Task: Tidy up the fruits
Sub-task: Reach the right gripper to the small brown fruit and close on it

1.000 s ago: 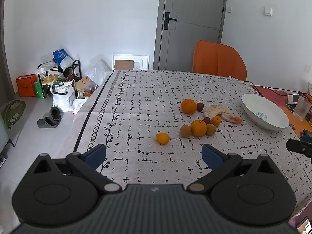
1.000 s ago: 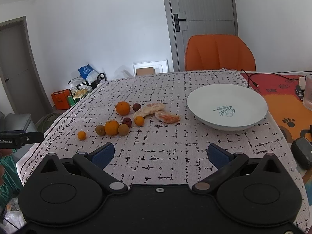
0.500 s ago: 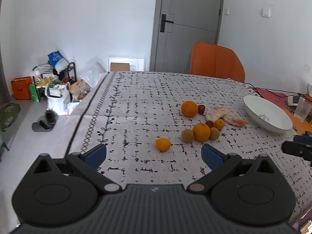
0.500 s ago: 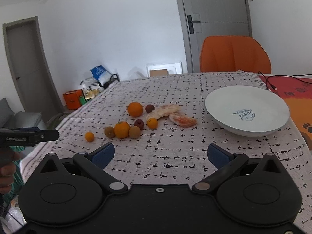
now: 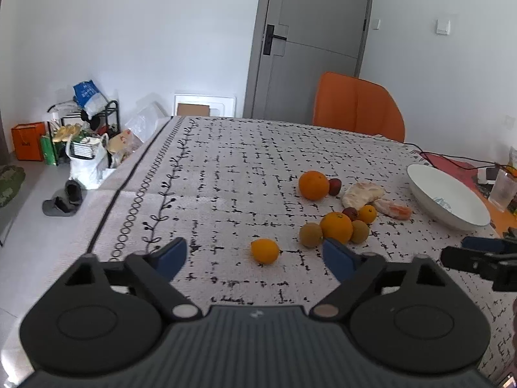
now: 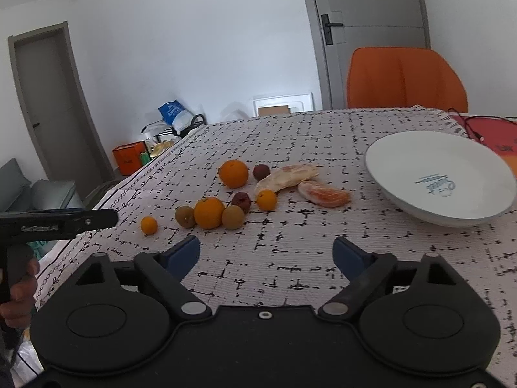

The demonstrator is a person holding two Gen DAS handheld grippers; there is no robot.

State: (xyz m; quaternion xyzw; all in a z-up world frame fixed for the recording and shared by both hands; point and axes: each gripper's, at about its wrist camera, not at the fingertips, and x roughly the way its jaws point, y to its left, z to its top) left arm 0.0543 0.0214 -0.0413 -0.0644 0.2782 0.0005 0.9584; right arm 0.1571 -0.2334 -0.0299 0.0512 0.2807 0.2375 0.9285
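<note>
Nearest to the camera, the left gripper [image 5: 255, 253] hung low over the counter [image 5: 226, 174] with its blue fingers [image 5: 171, 253] spread but closing, and nothing was between them yet; they framed the small orange [image 5: 265, 251] that lay alone just ahead, so I judge this fruit was the first one to be taken. The right gripper [image 6: 266, 253] pointed the same way, its fingers [image 6: 182, 253] also apart and closing on empty air above the patterned cloth, probably because it waited for its own fruit from the group. A little farther lay the main group: a big orange [image 6: 209, 212] touching a brown kiwi [image 6: 185, 217] on one side and a second kiwi [image 6: 232, 217] on the other, with a dark red fruit [image 6: 241, 201] and another small orange [image 6: 266, 199] just behind. Beyond these lay a peeled orange segment [image 6: 324, 193], a pale piece of peel [image 6: 286, 176], one more dark red fruit [image 6: 261, 171] and a second big orange [image 6: 233, 173]. The fruits looked round and smooth, so they could roll if pushed. To the right stood a white bowl [image 6: 404, 155], empty and near the fruits, and I think it was put there to receive them. Far behind the counter was an orange chair [image 6: 405, 79].
</note>
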